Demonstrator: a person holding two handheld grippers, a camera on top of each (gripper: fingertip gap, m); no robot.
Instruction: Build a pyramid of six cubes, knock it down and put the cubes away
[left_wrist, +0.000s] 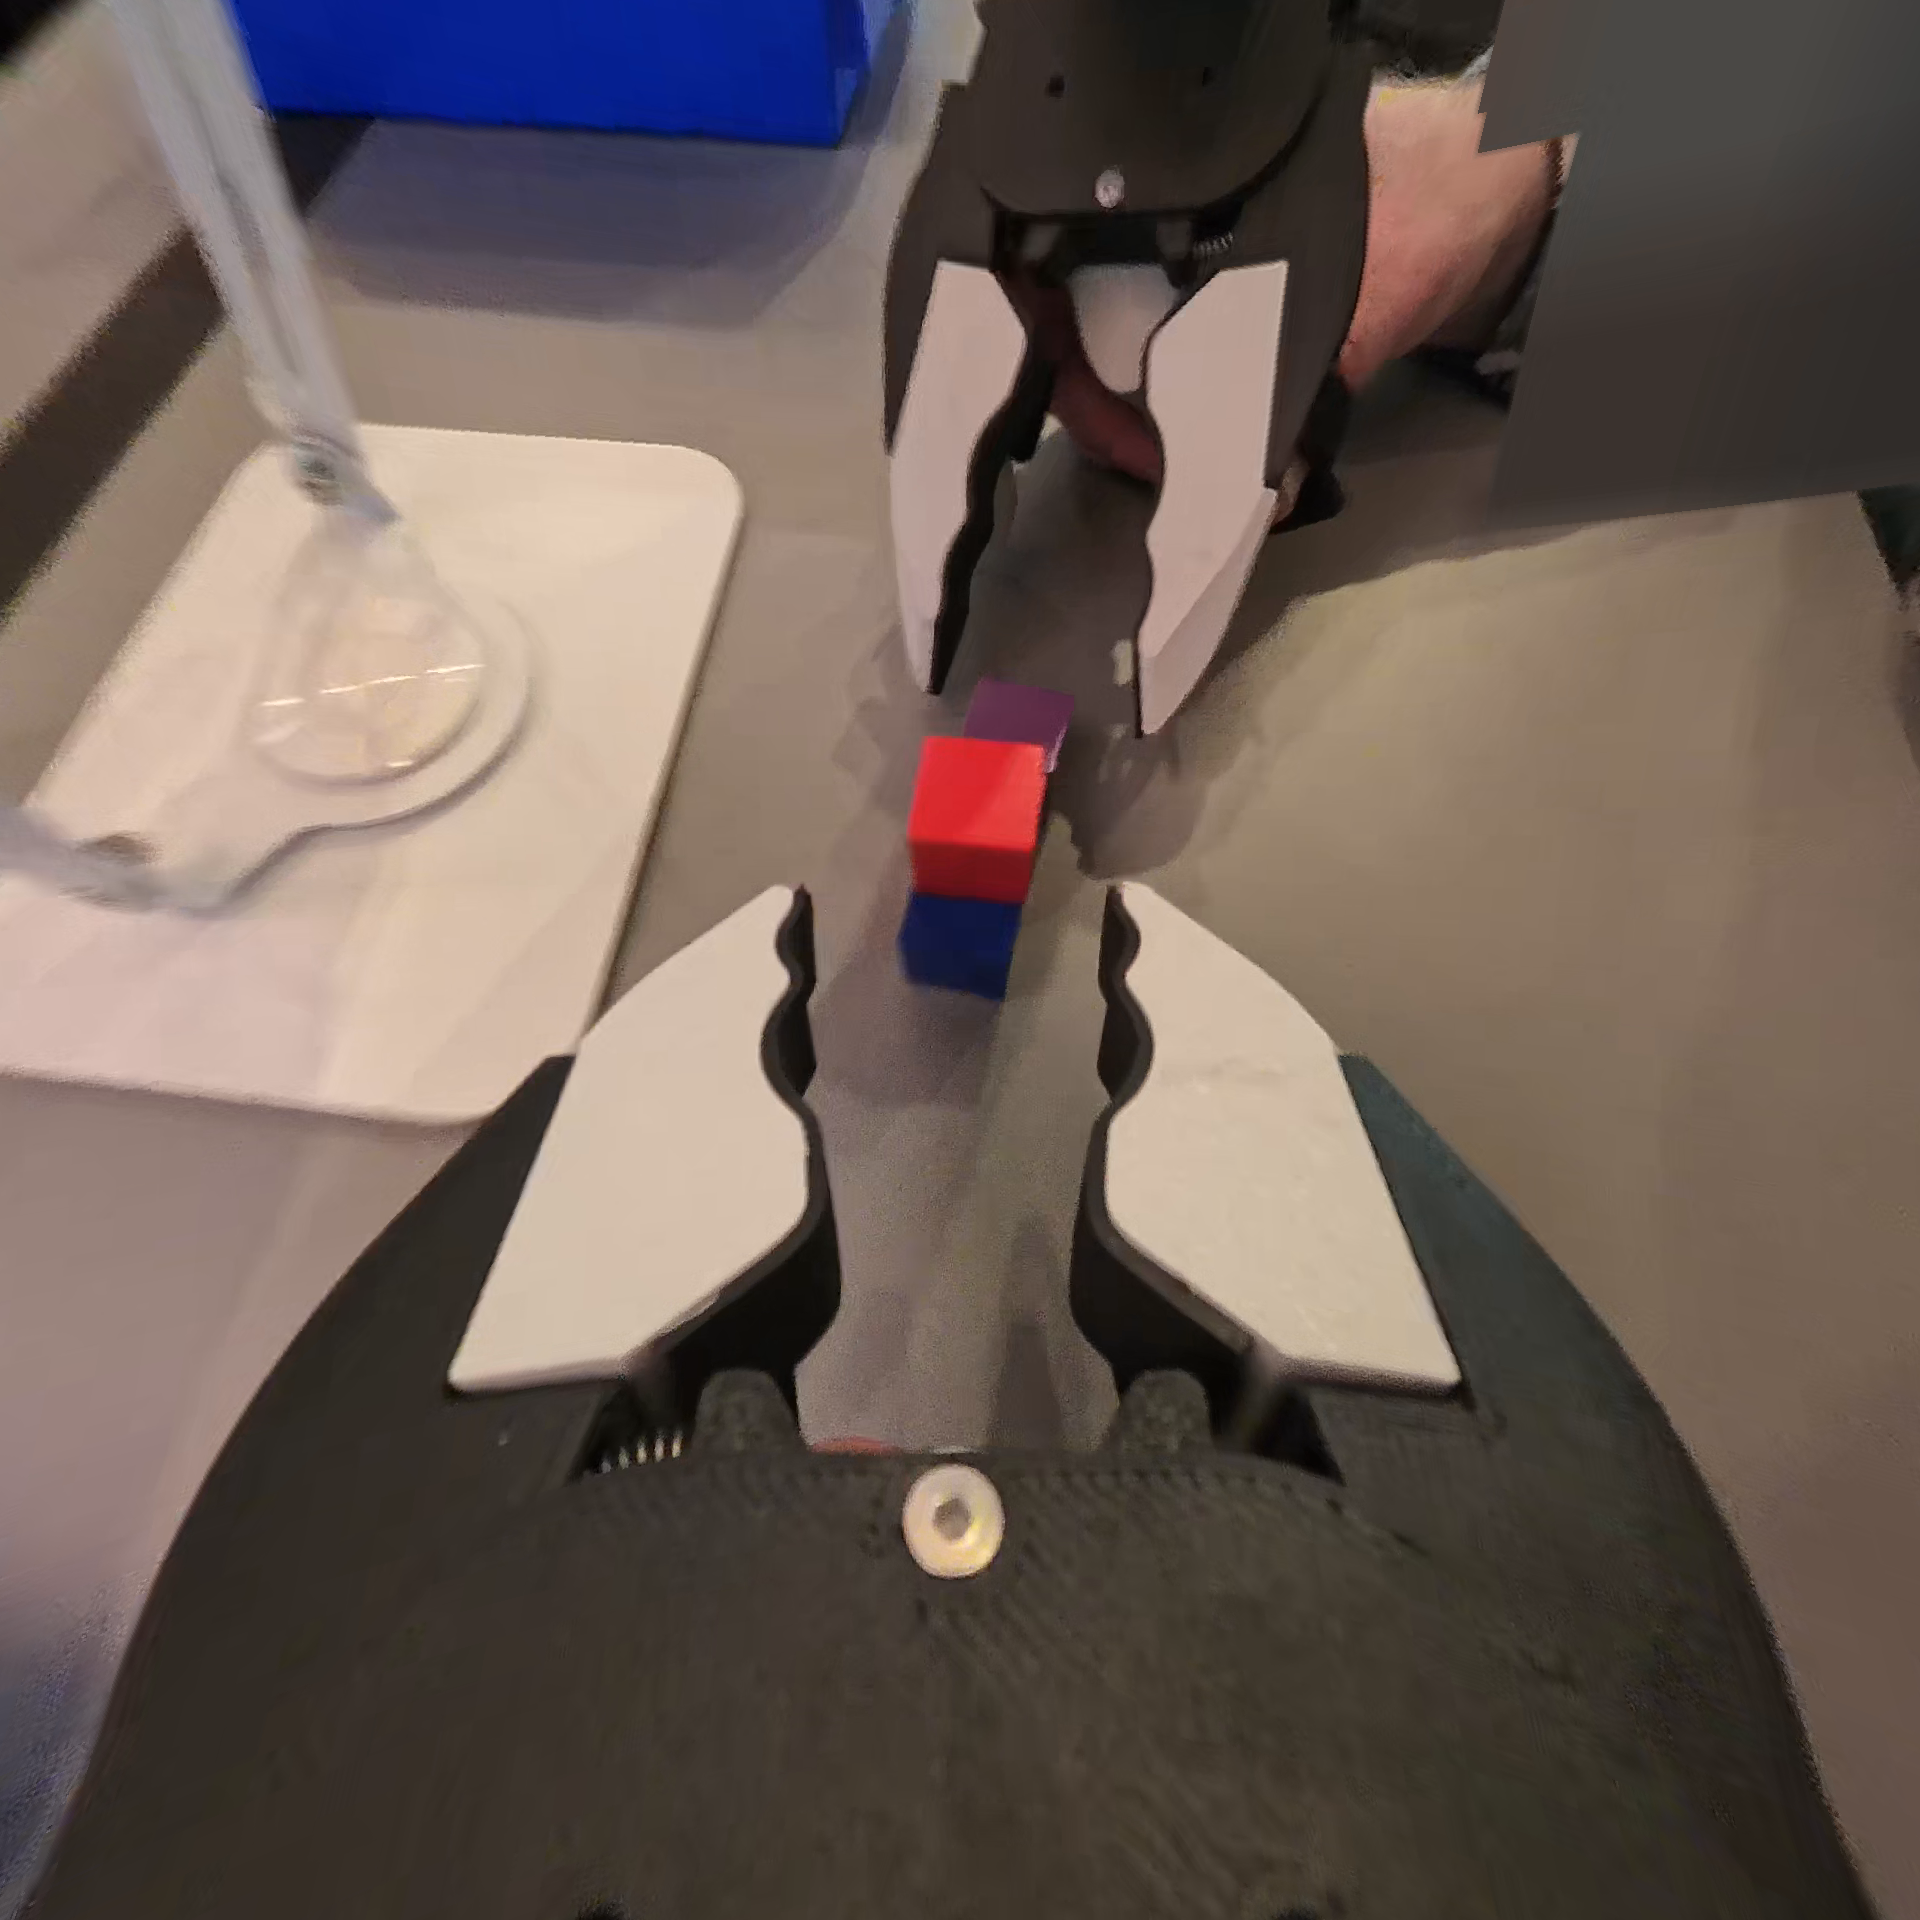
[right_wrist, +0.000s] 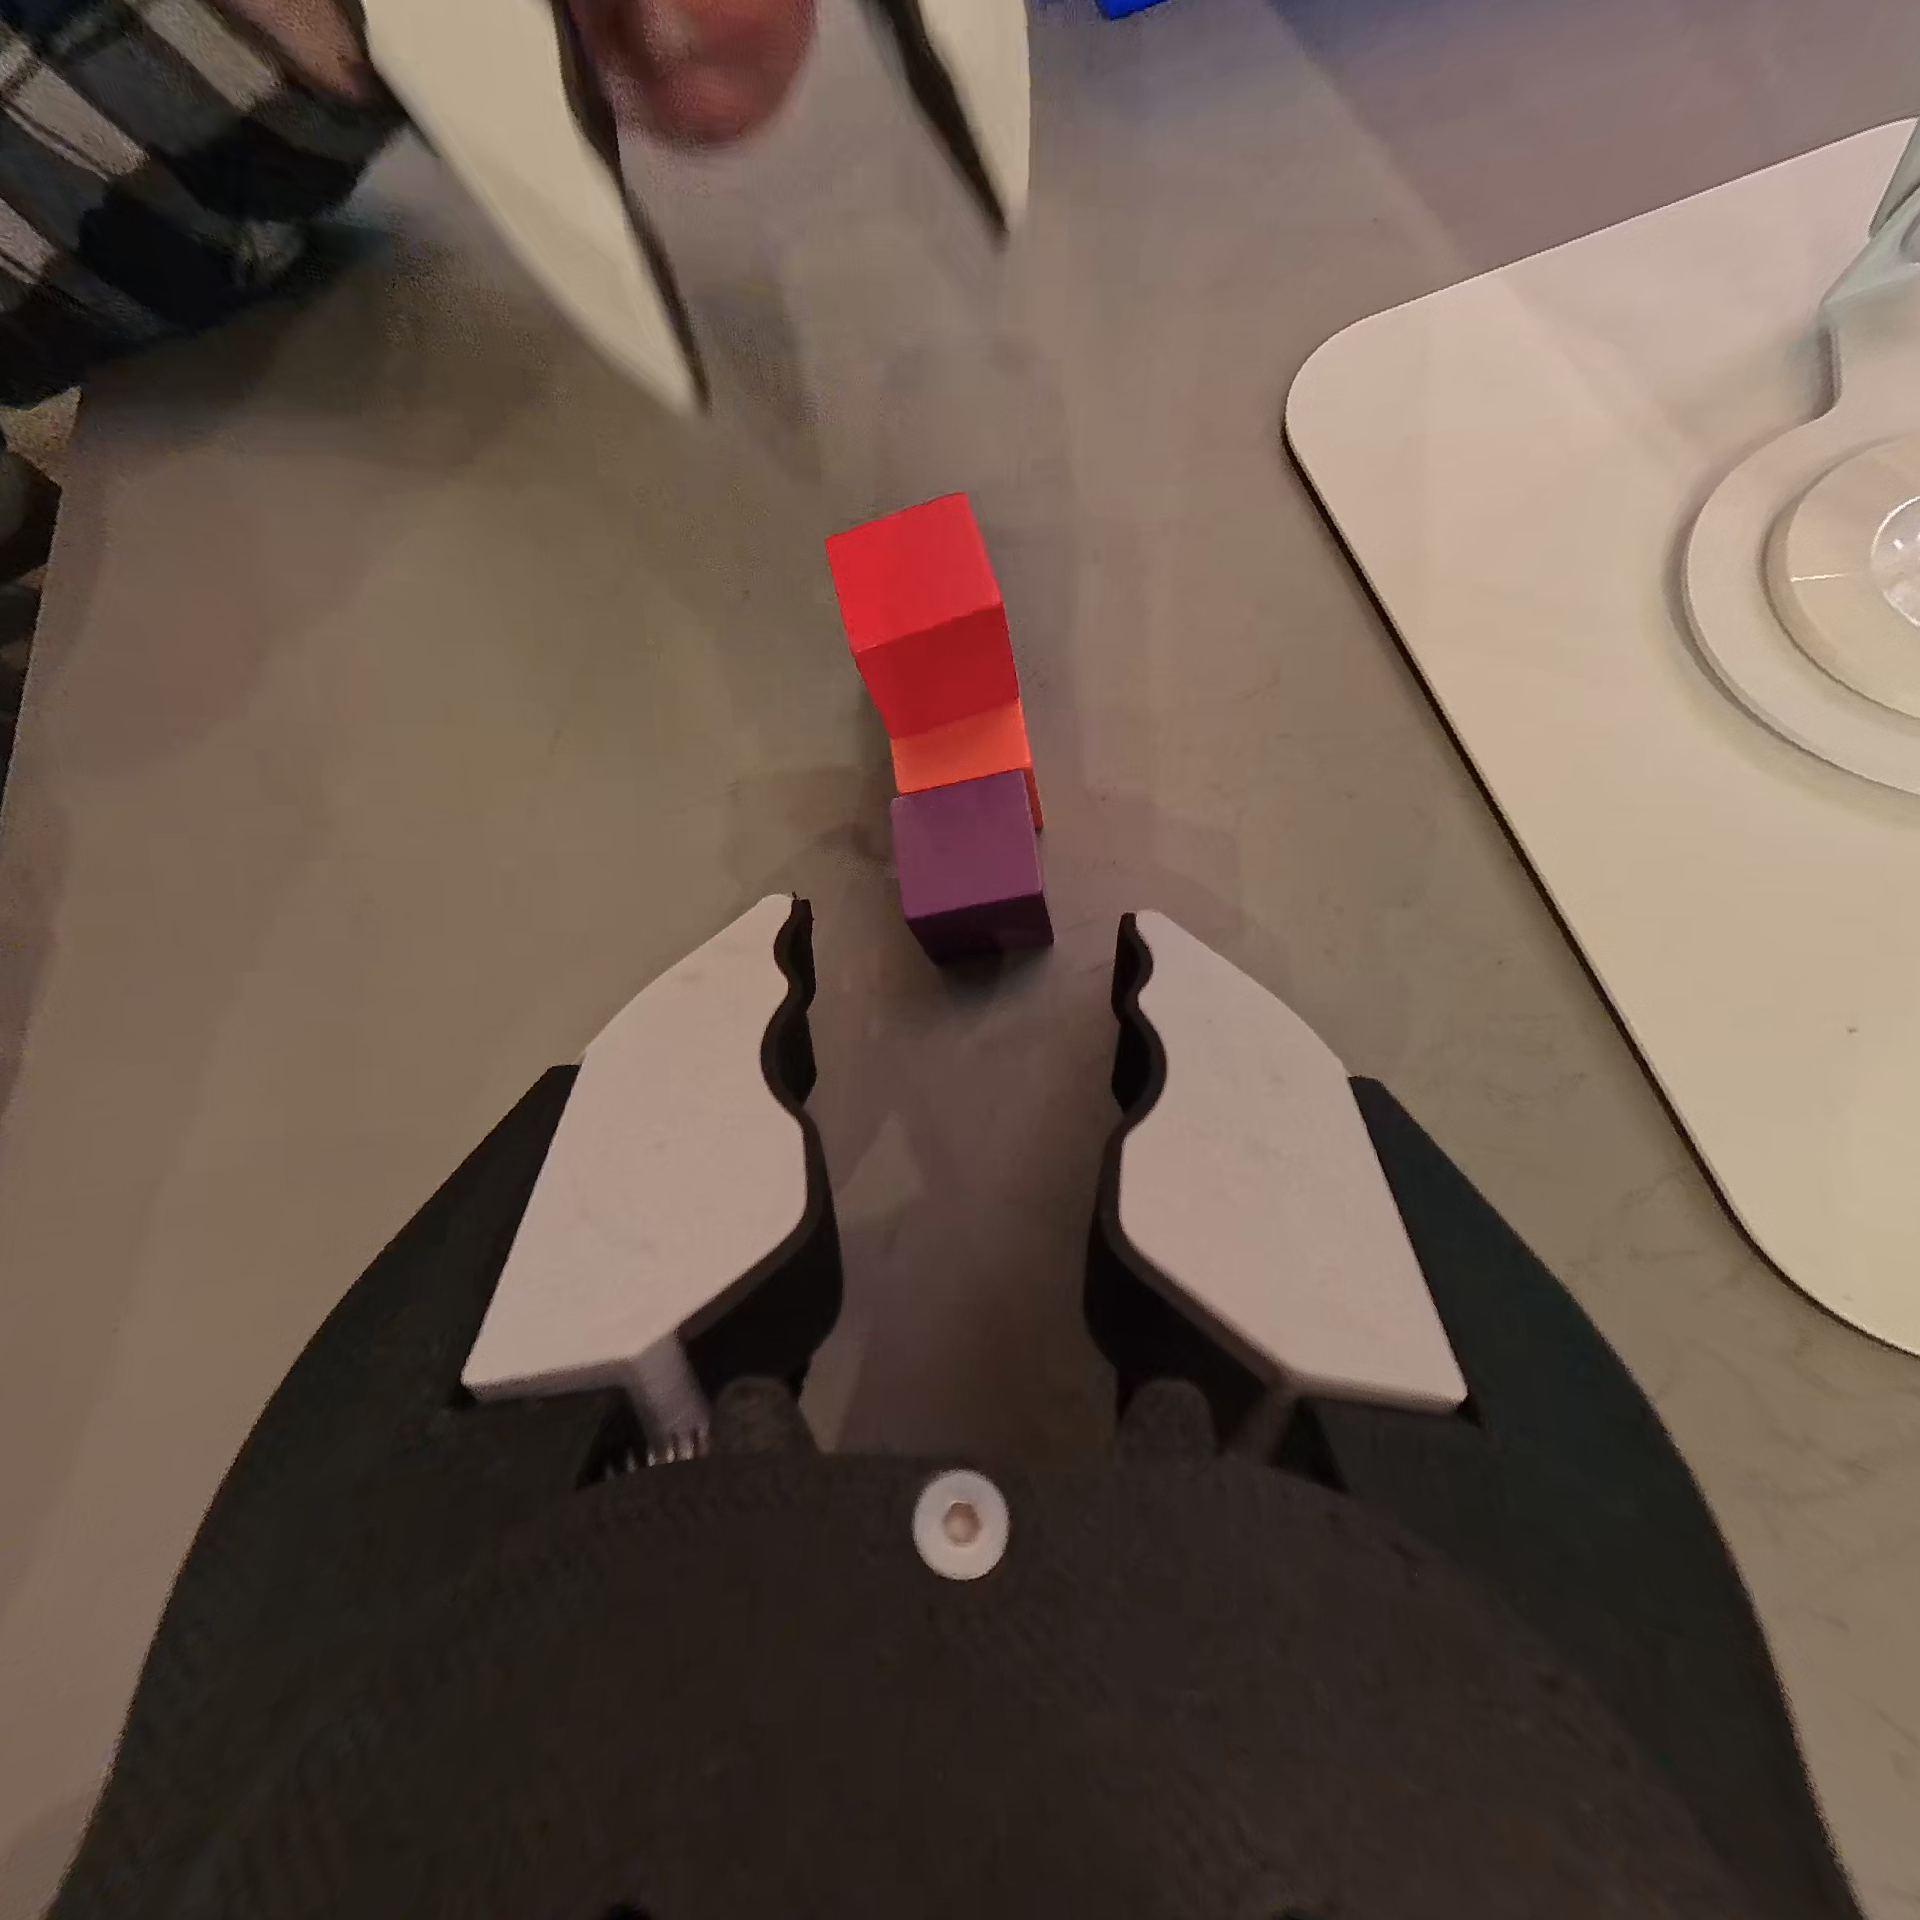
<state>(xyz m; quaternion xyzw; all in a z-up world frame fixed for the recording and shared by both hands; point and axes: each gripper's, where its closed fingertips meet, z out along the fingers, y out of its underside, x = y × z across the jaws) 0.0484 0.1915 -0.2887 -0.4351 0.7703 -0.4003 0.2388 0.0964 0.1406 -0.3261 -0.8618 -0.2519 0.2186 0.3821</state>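
At the centre of both wrist views, on the grey table (right_wrist: 416, 727), a row of blue cube (left_wrist: 956, 945), orange cube (right_wrist: 961, 750) and purple cube (right_wrist: 971, 878) carries a red cube (right_wrist: 920, 613), so building is mid-way. Left gripper (left_wrist: 954, 902) and right gripper (right_wrist: 964, 914) have jaws apart, empty; next calls for fetching another second-tier cube.

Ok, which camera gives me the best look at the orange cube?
The right wrist view: the orange cube shows between the purple cube and the red cube on top. In the left wrist view the red cube hides it entirely.
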